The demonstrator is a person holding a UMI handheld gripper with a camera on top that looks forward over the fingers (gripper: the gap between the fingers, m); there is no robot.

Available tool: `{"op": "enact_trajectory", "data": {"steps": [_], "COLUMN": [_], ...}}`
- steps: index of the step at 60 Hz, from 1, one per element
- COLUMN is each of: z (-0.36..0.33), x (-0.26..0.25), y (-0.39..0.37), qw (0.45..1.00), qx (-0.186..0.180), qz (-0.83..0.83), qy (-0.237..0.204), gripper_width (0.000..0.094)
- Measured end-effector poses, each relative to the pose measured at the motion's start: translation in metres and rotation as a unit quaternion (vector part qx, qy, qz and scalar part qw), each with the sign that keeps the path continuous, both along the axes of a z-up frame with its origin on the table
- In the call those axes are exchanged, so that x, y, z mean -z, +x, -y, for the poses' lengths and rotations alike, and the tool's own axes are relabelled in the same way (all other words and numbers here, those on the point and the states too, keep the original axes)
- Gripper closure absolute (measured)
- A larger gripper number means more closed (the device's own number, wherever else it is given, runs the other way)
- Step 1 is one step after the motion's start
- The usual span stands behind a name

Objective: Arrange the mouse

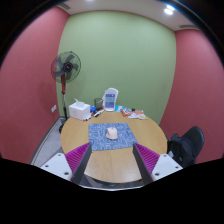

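A small pale mouse [112, 132] lies on a blue patterned mouse mat [111, 135] in the middle of a round wooden table [112, 163]. My gripper [112, 160] is held above the table's near edge, well short of the mouse. Its two fingers are spread wide apart, with the magenta pads [76, 156] showing on the inner faces. Nothing is between the fingers but bare tabletop.
At the table's far side stand a white box [79, 109], a small device with a blue face [110, 98] and some small items [133, 115]. A standing fan [66, 68] is behind the table to the left. A black chair [186, 146] stands at the right.
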State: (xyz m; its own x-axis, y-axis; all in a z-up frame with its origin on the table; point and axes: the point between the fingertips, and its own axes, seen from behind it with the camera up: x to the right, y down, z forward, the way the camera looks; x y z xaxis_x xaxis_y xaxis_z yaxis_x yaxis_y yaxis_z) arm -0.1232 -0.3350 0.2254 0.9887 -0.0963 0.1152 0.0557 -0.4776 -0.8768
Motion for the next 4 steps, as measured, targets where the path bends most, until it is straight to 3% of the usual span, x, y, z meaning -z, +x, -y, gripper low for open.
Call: {"op": "enact_trajectory", "data": {"steps": [4], "z": [0.0052], "x": [-0.0002], "y": [0.0003], "qw": [1.000], "qx": [0.002], "qz": [-0.002], "qy": [-0.001], "gripper_width": [0.0099]}}
